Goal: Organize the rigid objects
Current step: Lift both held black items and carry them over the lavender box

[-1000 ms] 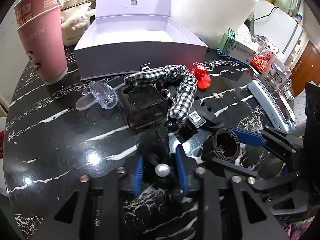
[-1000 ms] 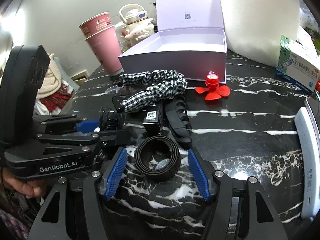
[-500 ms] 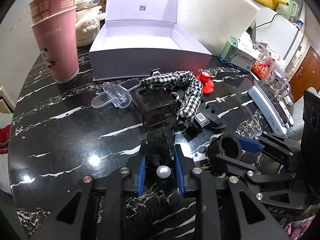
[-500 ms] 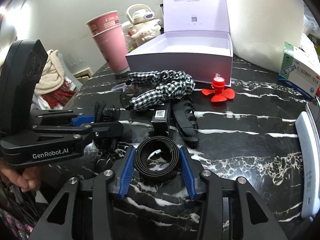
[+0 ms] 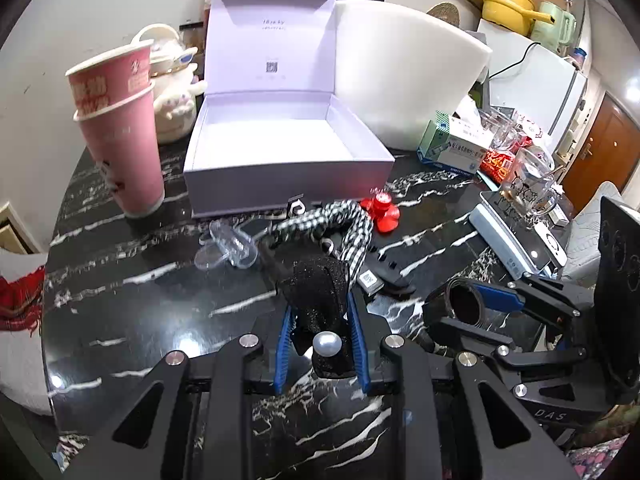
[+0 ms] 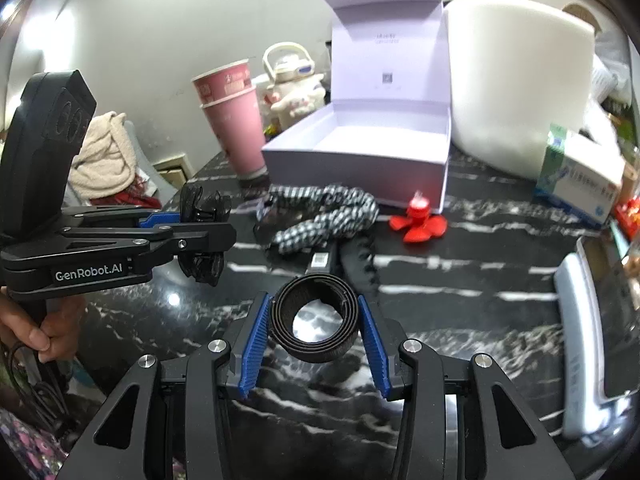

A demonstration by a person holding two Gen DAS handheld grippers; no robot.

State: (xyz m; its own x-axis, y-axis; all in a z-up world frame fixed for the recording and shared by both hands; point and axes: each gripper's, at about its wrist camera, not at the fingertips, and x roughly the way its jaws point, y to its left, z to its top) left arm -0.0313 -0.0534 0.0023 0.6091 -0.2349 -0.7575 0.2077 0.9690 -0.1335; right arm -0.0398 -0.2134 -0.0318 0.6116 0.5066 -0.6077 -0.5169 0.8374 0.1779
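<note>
The right gripper [image 6: 314, 340] clamps a coiled black belt [image 6: 314, 322] between its blue ribbed pads. Left of it, the left gripper [image 6: 200, 236] pinches a glittery black hair clip [image 6: 202, 208]. Beyond both stands an open lilac cardboard box [image 6: 360, 160].

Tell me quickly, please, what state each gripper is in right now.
Left gripper: closed on the black glittery bow with a pearl.
Right gripper: closed on the coiled black belt.

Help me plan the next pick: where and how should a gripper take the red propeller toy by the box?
Grip the red propeller toy by its upright centre hub, coming from above: the blades lie flat on the table and offer the pads nothing, while the hub stands clear.
</note>
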